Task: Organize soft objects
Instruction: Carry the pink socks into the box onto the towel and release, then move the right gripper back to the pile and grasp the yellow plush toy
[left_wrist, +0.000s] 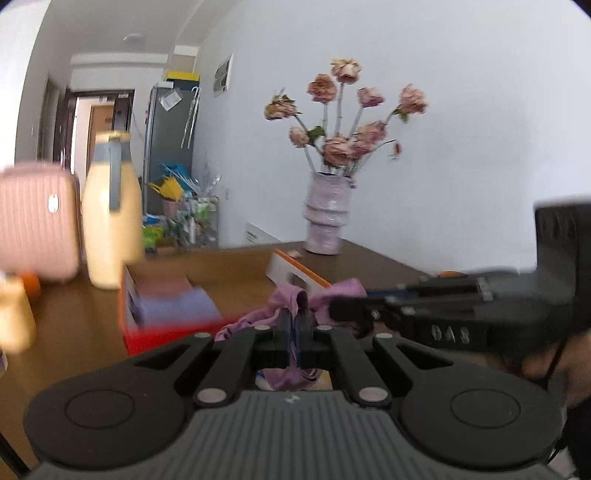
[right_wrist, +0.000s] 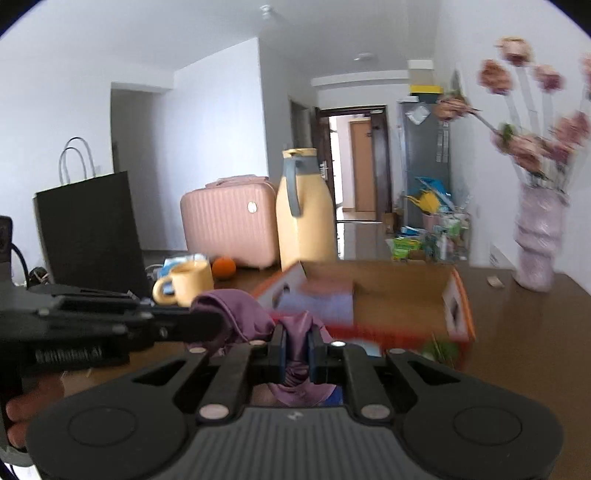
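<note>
My left hand-held gripper is pinched fully closed on a fold of the purple cloth, and my right hand-held gripper is clamped on another fold of the same cloth, so the garment hangs bunched between the two, above the brown desk and just in front of the cardboard box. In the left wrist view my right gripper comes in from the right edge, its fingers meeting the cloth beside mine, with my hand behind it.

The box is open-topped with orange-red edges, and inside it at one end lie folded cloths, a pink one on a pale lilac one. Its near wall stands between the held cloth and the inside of the box.

Behind the box stand a cream-yellow jug with a grey handle and a pink ribbed suitcase. Near them sit a yellow mug, an orange and a black paper bag. A pale ridged vase of dried pink roses stands by the white wall. Beyond the desk are a grey fridge and a cluttered rack on the floor, too blurred to make out
</note>
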